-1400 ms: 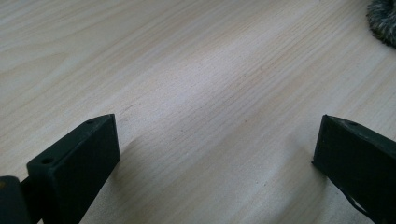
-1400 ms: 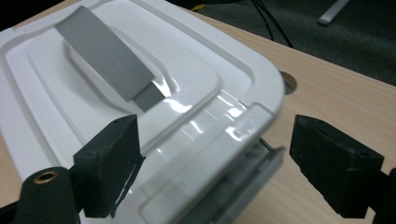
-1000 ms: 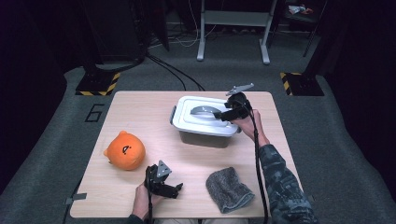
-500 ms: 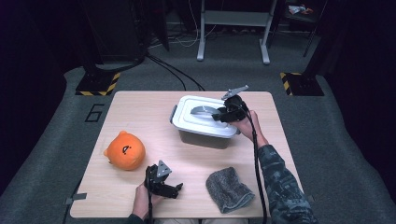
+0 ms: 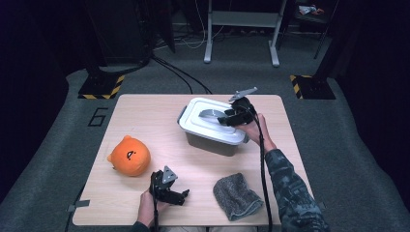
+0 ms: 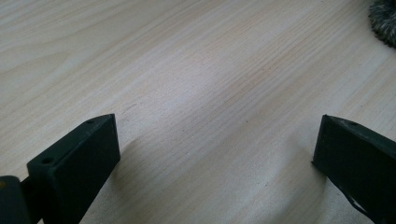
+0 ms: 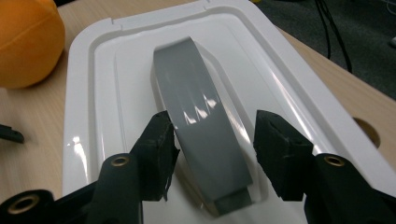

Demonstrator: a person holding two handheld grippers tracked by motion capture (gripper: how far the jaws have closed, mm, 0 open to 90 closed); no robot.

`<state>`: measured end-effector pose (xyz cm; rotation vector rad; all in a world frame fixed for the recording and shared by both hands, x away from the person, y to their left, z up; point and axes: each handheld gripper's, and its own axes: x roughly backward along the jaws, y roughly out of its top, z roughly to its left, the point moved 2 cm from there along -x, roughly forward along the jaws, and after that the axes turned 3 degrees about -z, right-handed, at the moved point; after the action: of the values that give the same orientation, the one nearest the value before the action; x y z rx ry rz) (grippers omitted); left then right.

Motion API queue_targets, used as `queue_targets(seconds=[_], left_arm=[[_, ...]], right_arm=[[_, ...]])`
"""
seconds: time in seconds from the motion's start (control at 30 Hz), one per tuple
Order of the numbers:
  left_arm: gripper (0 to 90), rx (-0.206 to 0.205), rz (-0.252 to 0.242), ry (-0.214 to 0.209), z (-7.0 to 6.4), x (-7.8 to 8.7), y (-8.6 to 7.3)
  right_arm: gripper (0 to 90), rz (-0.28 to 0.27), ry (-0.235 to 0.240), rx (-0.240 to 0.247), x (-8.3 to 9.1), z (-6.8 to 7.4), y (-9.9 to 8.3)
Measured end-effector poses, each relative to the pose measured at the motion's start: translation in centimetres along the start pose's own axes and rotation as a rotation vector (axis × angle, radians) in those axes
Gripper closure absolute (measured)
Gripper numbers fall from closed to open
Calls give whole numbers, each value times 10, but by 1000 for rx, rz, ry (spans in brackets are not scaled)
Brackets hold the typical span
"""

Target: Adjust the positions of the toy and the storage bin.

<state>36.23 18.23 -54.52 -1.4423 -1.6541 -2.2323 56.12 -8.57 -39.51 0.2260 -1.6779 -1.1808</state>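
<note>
A grey box with a white lid [image 5: 211,126] stands at the table's middle right. Across the lid [image 7: 140,60] runs a grey handle [image 7: 198,121]. My right gripper [image 5: 231,117] hovers over that lid, open, its jaws straddling the near end of the handle; the left jaw is close to the handle's side and a gap remains at the right jaw. Low over bare wood near the front edge, my left gripper [image 5: 170,189] is open with nothing between its jaws [image 6: 212,154].
An orange plush toy [image 5: 129,155] lies at the front left and appears again as the orange plush toy [image 7: 25,42] beyond the lid. A grey cloth [image 5: 238,196] sits at the front right, close to the left gripper. The table edge has a round hole [image 7: 368,130].
The right gripper has crept a little further left over the lid along the handle. The left gripper has stayed where it was.
</note>
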Motion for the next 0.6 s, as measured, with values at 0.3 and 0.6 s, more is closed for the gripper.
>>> queue_targets(seconds=[0.3,0.6], left_arm=[[3,1,6,-4,0,0,0],[3,5,-1,0,0,0,0]], right_arm=[[608,5,12,76,-9,10,14],[639,2,-40,45,-3,16,8]])
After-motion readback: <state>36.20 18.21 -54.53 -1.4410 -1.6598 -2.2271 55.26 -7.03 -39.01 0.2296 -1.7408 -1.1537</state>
